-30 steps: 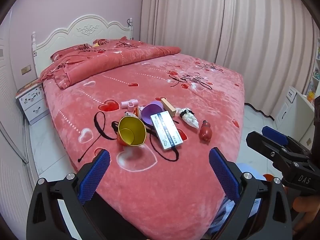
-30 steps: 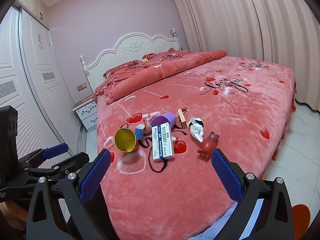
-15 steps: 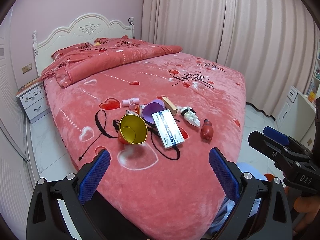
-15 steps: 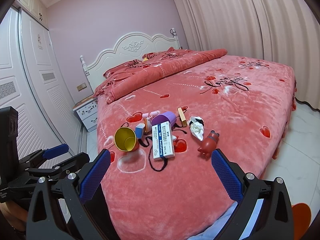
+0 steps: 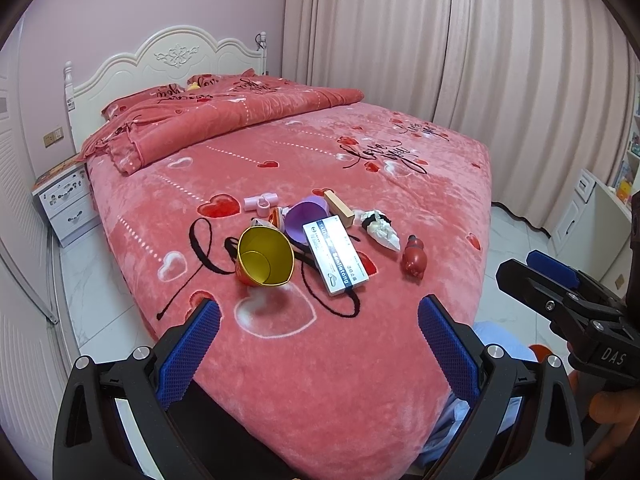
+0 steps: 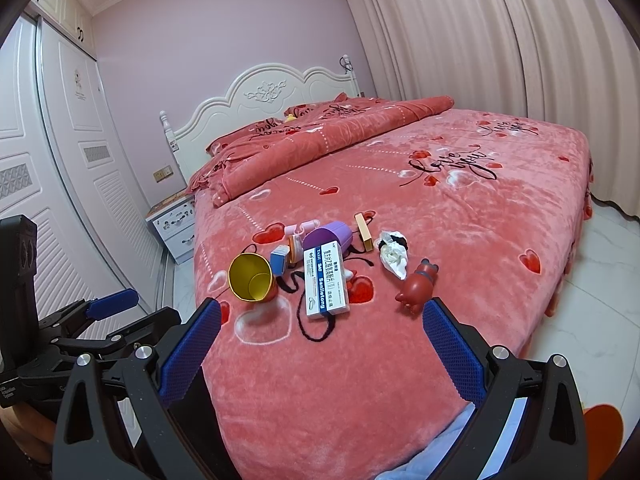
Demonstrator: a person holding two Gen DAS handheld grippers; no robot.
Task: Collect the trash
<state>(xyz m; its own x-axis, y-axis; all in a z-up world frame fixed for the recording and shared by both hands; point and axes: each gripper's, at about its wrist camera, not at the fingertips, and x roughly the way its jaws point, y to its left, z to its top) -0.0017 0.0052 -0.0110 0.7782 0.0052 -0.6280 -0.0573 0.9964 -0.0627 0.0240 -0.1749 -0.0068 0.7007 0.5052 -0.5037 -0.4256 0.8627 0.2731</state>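
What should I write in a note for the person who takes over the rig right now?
Left tongs: open, empty, short of the bed's near edge.
Right tongs: open, empty, also short of the bed.
Things on the bed, in one cluster: yellow cup on its side, purple cup on its side, white medicine box lying over a black cord, crumpled tissue, red toy figure, wooden block, pink pipe fitting.
Done: nothing collected yet.
Left: pick up the trash; the tissue and box look likeliest. No clear bin is visible in either view.
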